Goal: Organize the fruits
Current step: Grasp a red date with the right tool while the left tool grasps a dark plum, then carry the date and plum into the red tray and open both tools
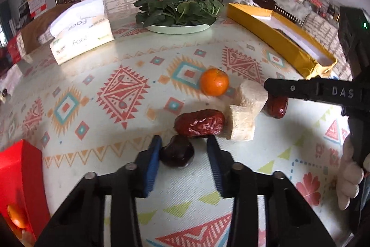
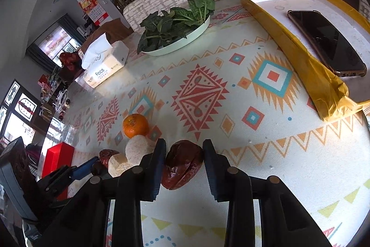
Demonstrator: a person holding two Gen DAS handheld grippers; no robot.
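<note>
The left gripper (image 1: 183,152) is spread around a dark, glossy chestnut-like fruit (image 1: 177,154); its left pad seems to touch it, the right pad stands off. The right gripper (image 2: 184,160) is likewise spread around a wrinkled red date (image 2: 182,163), one pad against it and a gap on the other side, so neither is pinched yet. Both lie on the patterned tablecloth (image 1: 104,89), in a tight cluster with a second date (image 1: 200,123), two pale fibrous chunks (image 1: 245,112) and a small orange (image 1: 214,82).

My worry is the crowding: closing on the rounded, slick dark fruit could squirt it sideways into the date just beyond it, and the right gripper works just beside the chunks, so a nudge might topple them or set the orange rolling. The date's leathery, creased skin should grip better. A red box (image 1: 20,177) stands at the left edge, and a yellow tray (image 2: 300,52) with a phone (image 2: 326,41) at the right.
</note>
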